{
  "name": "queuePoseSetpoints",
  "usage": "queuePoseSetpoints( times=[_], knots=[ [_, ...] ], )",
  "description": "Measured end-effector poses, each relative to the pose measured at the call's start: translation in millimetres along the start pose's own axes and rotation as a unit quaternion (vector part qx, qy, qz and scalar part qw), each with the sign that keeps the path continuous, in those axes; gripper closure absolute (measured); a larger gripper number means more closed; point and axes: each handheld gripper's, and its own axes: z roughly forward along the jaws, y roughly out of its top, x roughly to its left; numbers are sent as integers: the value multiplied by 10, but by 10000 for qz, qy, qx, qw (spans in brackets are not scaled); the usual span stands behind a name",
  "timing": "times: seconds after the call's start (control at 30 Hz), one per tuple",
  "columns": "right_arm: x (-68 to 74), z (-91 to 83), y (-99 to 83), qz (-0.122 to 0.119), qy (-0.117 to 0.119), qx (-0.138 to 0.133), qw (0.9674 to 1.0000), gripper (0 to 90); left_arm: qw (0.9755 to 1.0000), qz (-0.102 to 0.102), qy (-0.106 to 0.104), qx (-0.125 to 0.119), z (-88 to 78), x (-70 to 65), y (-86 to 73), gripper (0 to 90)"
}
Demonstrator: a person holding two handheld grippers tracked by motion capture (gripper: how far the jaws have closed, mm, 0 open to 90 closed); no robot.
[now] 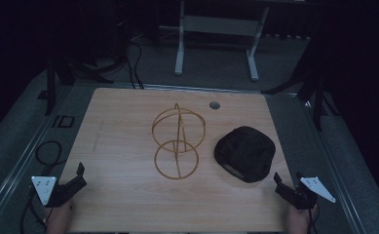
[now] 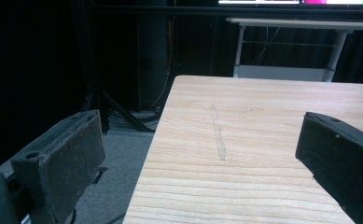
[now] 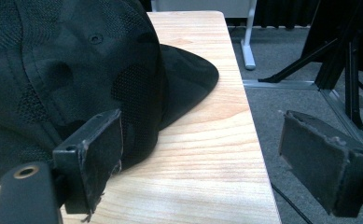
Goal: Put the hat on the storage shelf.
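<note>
A black cap (image 1: 245, 152) lies on the right side of the wooden table (image 1: 128, 190), its brim toward the far right edge. A gold wire stand (image 1: 178, 141) made of rings stands at the table's middle. My right gripper (image 1: 287, 183) sits at the front right corner, just behind the cap, open with nothing between its pads. In the right gripper view the cap (image 3: 72, 70) looms close at the left, beside the left pad (image 3: 97, 154). My left gripper (image 1: 78, 176) rests at the front left corner, open and empty, over the table's left edge (image 2: 156, 135).
A round cable hole (image 1: 215, 105) is set in the table's far side. A white desk frame (image 1: 216, 29) stands on the grey floor beyond. Black tripod legs (image 1: 318, 92) flank the table on both sides. Cables (image 1: 48, 151) lie on the floor at the left.
</note>
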Motion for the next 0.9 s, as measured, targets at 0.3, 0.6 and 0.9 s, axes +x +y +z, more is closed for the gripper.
queuePoseSetpoints(
  times=[0.3,0.6,0.9],
  knots=[
    [-36,0,3,205,83,33,9998,131,10000,44,-9,12,0,-4,1,18],
    [-16,-146,237,363,463,156,9981,131,10000,29,-7,3,1,-4,1,18],
    [173,-152,650,-119,814,40,9966,130,10000,14,-31,8,2,-1,1,18]
  ],
)
